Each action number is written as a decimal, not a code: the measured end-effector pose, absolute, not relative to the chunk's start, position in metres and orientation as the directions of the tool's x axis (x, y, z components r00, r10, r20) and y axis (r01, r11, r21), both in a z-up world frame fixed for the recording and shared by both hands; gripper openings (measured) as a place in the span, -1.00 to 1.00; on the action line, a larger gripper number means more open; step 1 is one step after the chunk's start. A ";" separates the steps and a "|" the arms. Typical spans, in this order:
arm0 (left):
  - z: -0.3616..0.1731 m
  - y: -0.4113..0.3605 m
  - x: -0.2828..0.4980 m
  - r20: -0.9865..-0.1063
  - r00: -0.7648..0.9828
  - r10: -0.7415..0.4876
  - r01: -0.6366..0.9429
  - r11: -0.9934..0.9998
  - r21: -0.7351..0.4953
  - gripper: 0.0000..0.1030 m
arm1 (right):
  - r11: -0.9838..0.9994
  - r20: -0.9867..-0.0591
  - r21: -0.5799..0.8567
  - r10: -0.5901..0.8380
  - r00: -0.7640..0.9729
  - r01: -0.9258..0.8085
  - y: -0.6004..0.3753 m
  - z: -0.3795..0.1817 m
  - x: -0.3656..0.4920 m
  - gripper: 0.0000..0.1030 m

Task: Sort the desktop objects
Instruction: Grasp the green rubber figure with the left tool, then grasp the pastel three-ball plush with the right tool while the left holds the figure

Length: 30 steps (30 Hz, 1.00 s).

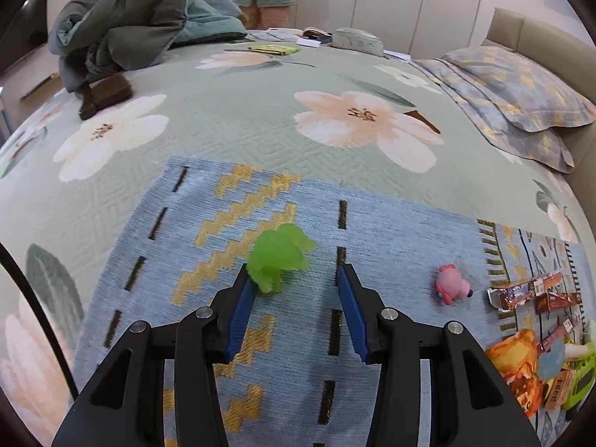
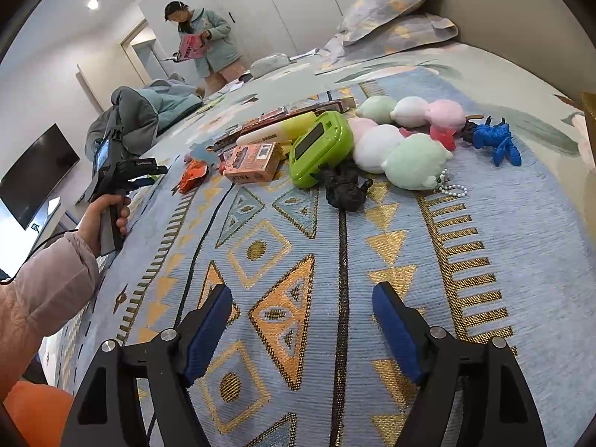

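Observation:
In the left wrist view my left gripper [image 1: 296, 273] hangs over a blue patterned mat [image 1: 402, 238], its jaws apart. A translucent green toy figure [image 1: 279, 257] lies at the tip of the left finger [image 1: 242, 298]; the right pad stands clear of it. A small pink toy [image 1: 452, 288] lies further right. In the right wrist view my right gripper [image 2: 303, 292] is open over bare mat [image 2: 283, 246], with nothing between its fingers. Ahead of it lie a black toy [image 2: 344, 186], a green device [image 2: 320, 149], pastel plush balls [image 2: 409, 160], a blue toy [image 2: 495, 138] and a pink box [image 2: 253, 162].
Snack packets [image 1: 529, 292] and an orange wrapper [image 1: 517, 365] lie at the mat's right end. The mat lies on a floral bedspread [image 1: 231, 119] with pillows [image 1: 521, 89] and a heaped duvet [image 1: 123, 22]. A person [image 2: 203, 41] stands behind the bed. A hand [image 2: 100, 219] holds the other gripper at left.

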State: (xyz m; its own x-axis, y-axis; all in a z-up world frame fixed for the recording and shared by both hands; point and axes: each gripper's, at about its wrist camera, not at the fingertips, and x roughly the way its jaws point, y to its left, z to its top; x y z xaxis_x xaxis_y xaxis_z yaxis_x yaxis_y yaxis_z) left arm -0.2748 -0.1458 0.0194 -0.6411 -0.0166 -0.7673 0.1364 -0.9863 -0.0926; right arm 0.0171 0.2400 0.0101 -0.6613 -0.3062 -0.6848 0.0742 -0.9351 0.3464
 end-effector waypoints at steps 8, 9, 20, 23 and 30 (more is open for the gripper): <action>0.019 -0.144 -0.280 -0.741 -0.671 -0.011 0.102 -0.992 -0.078 -0.47 | -0.937 -0.687 0.339 -0.304 -0.660 0.079 0.238 0.010 0.017 0.57; 0.021 -0.142 -0.280 -0.737 -0.676 -0.015 0.098 -0.993 -0.069 -0.49 | -0.940 -0.690 0.331 -0.302 -0.658 0.085 0.236 0.010 0.016 0.59; 0.062 -0.073 -0.196 -0.695 -0.697 0.178 -0.111 -0.984 -0.141 -0.51 | -0.949 -0.712 0.315 -0.251 -0.655 0.021 0.246 0.024 0.014 0.62; 0.075 -0.036 -0.150 -0.685 -0.674 0.275 -0.208 -0.961 -0.181 -0.49 | -0.952 -0.706 0.307 -0.222 -0.672 -0.008 0.257 0.039 0.009 0.62; 0.079 0.012 -0.105 -0.659 -0.615 0.432 -0.302 -0.902 -0.308 -0.49 | -0.987 -0.778 0.155 -0.091 -0.622 -0.050 0.287 0.058 -0.044 0.60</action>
